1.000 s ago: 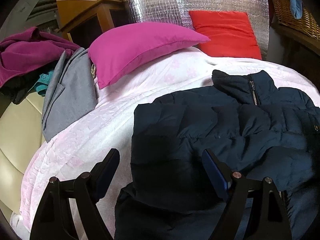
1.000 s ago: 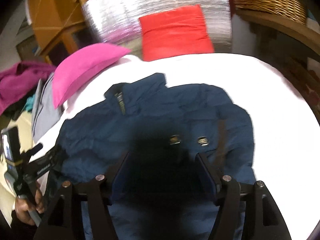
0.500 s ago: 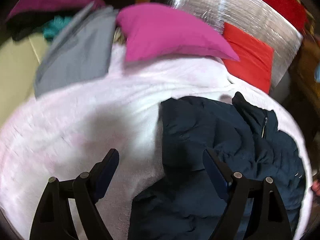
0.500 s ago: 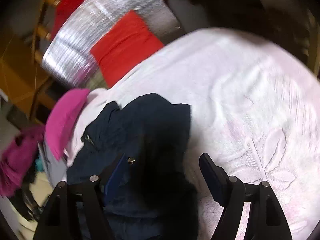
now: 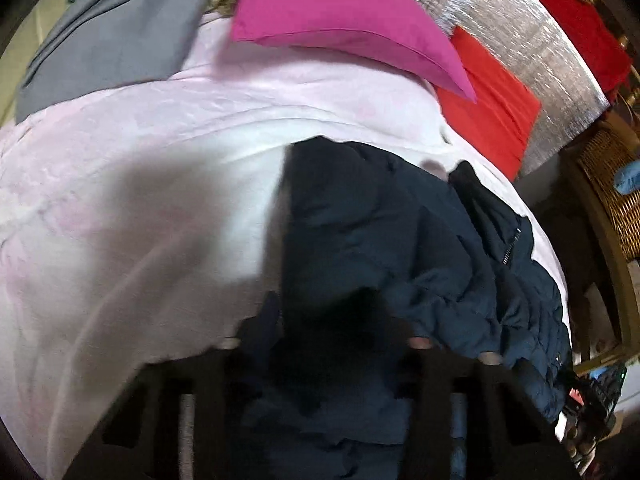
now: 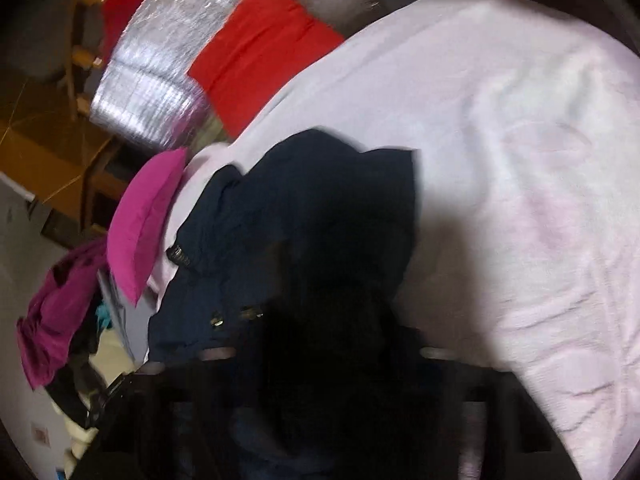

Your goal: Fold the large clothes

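A navy puffer jacket (image 5: pixel 400 240) lies spread on a pale pink blanket (image 5: pixel 140 200), collar and zip toward the red pillow. My left gripper (image 5: pixel 332 332) is at the jacket's left edge. Its jaws are closing, and dark fabric fills the gap between them. In the right wrist view the jacket (image 6: pixel 320 208) lies left of centre on the blanket (image 6: pixel 520 160). My right gripper (image 6: pixel 324 344) is at its near right edge, jaws closing with jacket fabric bunched between them. Both sets of fingertips are largely buried in dark, blurred cloth.
A magenta pillow (image 5: pixel 340 12) and a red pillow (image 5: pixel 488 96) lean at the head of the bed against silver foil (image 5: pixel 520 20). A grey garment (image 5: pixel 112 32) lies at the far left. A wicker basket (image 5: pixel 612 184) stands to the right. Purple clothes (image 6: pixel 52 312) are heaped beside the bed.
Both grippers have dropped toward the jacket, rolled, and moved to its left and right edges. Their jaws, wide apart before, have narrowed onto the fabric.
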{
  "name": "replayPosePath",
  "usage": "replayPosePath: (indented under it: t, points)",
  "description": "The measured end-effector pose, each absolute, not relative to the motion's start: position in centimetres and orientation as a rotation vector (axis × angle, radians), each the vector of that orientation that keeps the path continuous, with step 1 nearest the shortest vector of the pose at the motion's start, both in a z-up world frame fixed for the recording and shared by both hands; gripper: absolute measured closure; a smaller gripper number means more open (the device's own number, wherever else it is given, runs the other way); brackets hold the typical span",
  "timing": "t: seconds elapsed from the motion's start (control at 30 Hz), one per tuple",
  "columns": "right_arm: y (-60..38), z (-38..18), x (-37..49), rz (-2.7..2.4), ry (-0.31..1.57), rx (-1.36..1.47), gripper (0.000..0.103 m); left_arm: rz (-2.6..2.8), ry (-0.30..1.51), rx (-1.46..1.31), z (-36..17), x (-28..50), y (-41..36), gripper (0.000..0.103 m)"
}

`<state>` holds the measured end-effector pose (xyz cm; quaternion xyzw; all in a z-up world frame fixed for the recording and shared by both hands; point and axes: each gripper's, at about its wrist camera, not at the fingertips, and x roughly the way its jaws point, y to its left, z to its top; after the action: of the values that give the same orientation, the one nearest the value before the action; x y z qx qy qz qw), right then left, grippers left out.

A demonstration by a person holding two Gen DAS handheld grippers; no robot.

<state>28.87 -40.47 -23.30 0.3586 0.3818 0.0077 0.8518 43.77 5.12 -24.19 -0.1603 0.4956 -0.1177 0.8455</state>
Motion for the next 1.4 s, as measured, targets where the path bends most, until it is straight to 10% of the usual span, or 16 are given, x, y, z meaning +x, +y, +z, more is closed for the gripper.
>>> replayPosePath:
  t: [0.3, 0.5, 0.63, 1.4]
  points:
    - [-37.6, -21.3, 28.9, -0.090, 0.766, 0.557, 0.073, -0.207, 1.034, -0.256, -23.8, 43.6, 4.2, 0.069]
    - [-39.1, -21.6, 28.8, -0.076, 0.805, 0.660, 0.067, -0.125, 1.041, -0.092, -23.1, 43.2, 3.3, 0.041]
    - [-39.1, -20.7, 27.8, -0.037, 0.800, 0.674, 0.036, -0.106, 1.036, -0.029, -21.9, 42.2, 3.6, 0.038]
    - [-37.9, -21.2, 17.2, 0.028, 0.791, 0.716, 0.036, -0.094, 1.026, 0.049, -20.0, 29.4, 9.5, 0.033]
